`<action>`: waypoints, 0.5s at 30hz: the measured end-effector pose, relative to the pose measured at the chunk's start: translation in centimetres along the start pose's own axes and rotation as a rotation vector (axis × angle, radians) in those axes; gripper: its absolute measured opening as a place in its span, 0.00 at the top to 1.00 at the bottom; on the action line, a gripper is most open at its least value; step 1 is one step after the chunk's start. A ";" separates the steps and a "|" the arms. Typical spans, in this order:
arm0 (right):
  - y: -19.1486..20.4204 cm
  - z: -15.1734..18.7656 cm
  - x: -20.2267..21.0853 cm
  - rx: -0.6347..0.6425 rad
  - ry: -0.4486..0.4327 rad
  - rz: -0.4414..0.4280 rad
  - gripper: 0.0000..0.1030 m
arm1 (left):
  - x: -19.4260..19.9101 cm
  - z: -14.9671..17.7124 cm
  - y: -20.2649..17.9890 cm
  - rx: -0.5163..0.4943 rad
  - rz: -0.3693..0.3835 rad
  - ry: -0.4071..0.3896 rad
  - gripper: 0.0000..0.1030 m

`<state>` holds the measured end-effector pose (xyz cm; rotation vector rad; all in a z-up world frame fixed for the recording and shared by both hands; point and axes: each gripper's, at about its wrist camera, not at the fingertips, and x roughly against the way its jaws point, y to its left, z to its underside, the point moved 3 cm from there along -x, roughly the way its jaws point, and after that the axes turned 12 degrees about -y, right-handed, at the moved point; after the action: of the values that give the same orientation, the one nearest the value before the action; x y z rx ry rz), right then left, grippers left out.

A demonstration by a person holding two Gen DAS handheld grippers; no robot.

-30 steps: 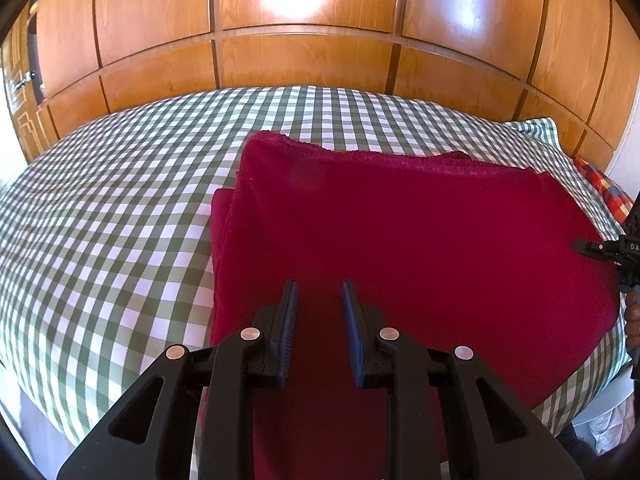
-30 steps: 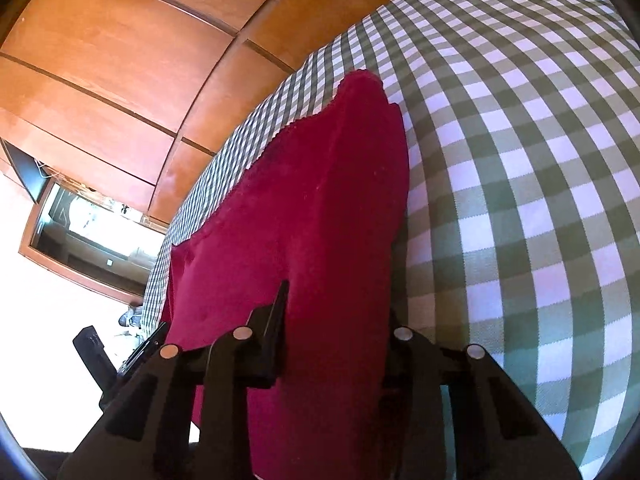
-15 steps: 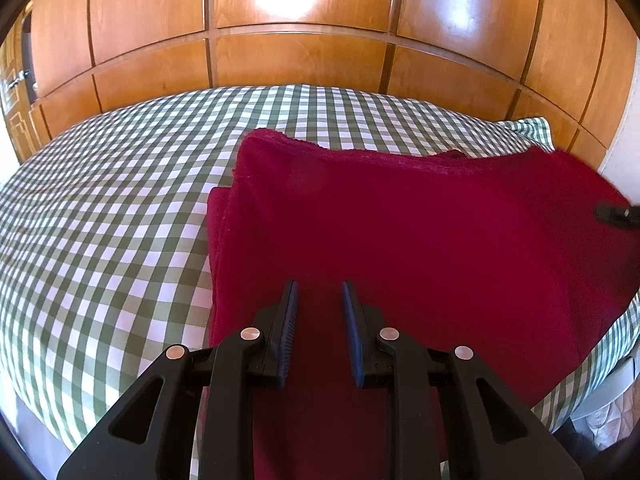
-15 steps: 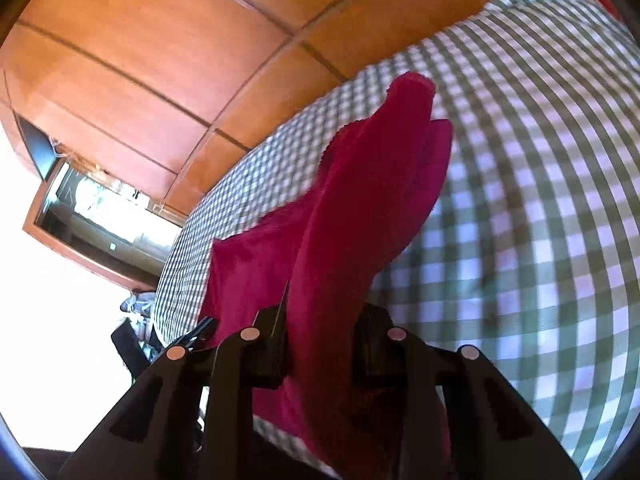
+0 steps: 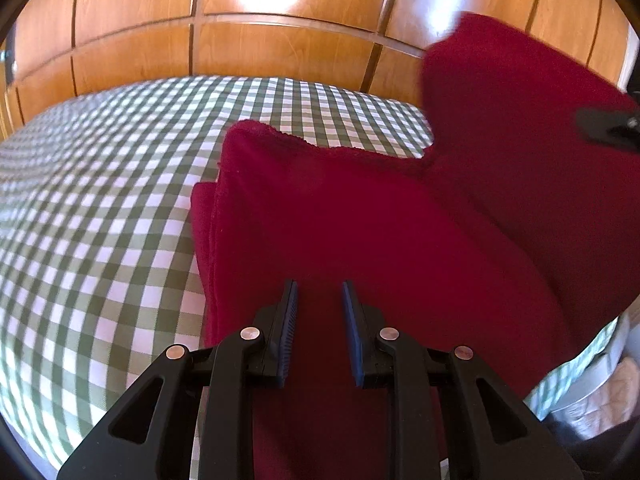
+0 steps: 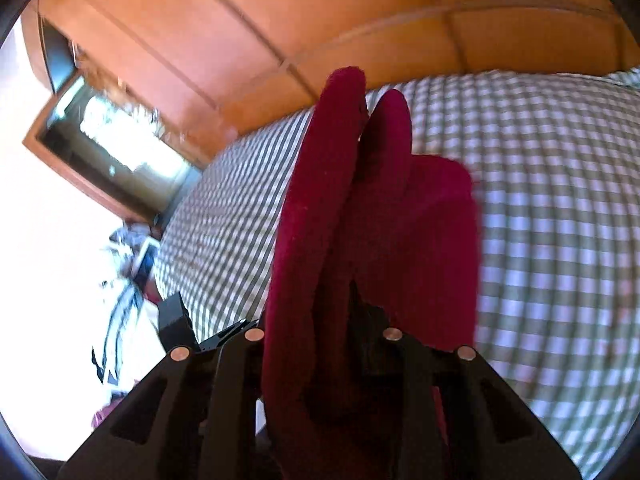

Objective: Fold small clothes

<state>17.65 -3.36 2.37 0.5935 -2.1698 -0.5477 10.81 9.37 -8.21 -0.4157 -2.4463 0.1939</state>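
Note:
A dark red cloth [image 5: 360, 220] lies folded on the green-and-white checked bedspread [image 5: 100, 200]. My left gripper [image 5: 319, 284] hovers low over the cloth's near part. Its blue pads stand a little apart and nothing is pinched between them. The cloth's right side is lifted into the air by my right gripper [image 5: 608, 128], seen at the right edge. In the right wrist view the lifted fold [image 6: 320, 200] runs up between the fingers of my right gripper [image 6: 320, 312]. Its jaws are closing on the fold, and their tips are hidden by the fabric.
Wooden panels [image 5: 280, 40] rise behind the bed. The bed's edge curves along the lower left and lower right, with a pale object [image 5: 592, 392] below it on the right. A bright framed opening [image 6: 112, 132] shows at the left in the right wrist view.
My right gripper took hold of the cloth's right edge and raised it, swinging it over toward the left. The left gripper stayed over the near part, tilting slightly.

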 end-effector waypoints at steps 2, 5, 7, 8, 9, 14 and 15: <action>1.2 0.9 -2.5 0.011 0.044 -0.009 0.79 | 0.1 0.0 0.6 0.039 0.026 0.001 0.79; 2.6 1.8 -5.1 0.033 0.084 -0.015 0.79 | 0.2 0.1 1.2 0.074 0.057 -0.001 0.79; 3.5 2.1 -6.0 0.044 0.100 -0.018 0.79 | 0.2 0.2 1.1 0.071 0.060 -0.001 0.79; 4.1 2.5 -6.6 0.056 0.110 -0.022 0.79 | 0.2 0.3 1.1 0.070 0.060 -0.002 0.79; 4.6 2.9 -7.1 0.068 0.120 -0.022 0.79 | 0.3 0.3 1.1 0.073 0.062 -0.003 0.79; 4.3 4.4 -8.9 0.092 0.165 -0.009 0.79 | 1.4 0.4 2.1 0.128 0.091 0.003 0.79; 4.3 4.5 -9.1 0.097 0.168 -0.009 0.79 | 1.8 0.4 2.4 0.137 0.095 0.003 0.79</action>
<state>18.24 6.10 -3.20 0.6771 -2.0442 -0.3848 9.80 12.26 -8.06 -0.4708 -2.3948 0.3980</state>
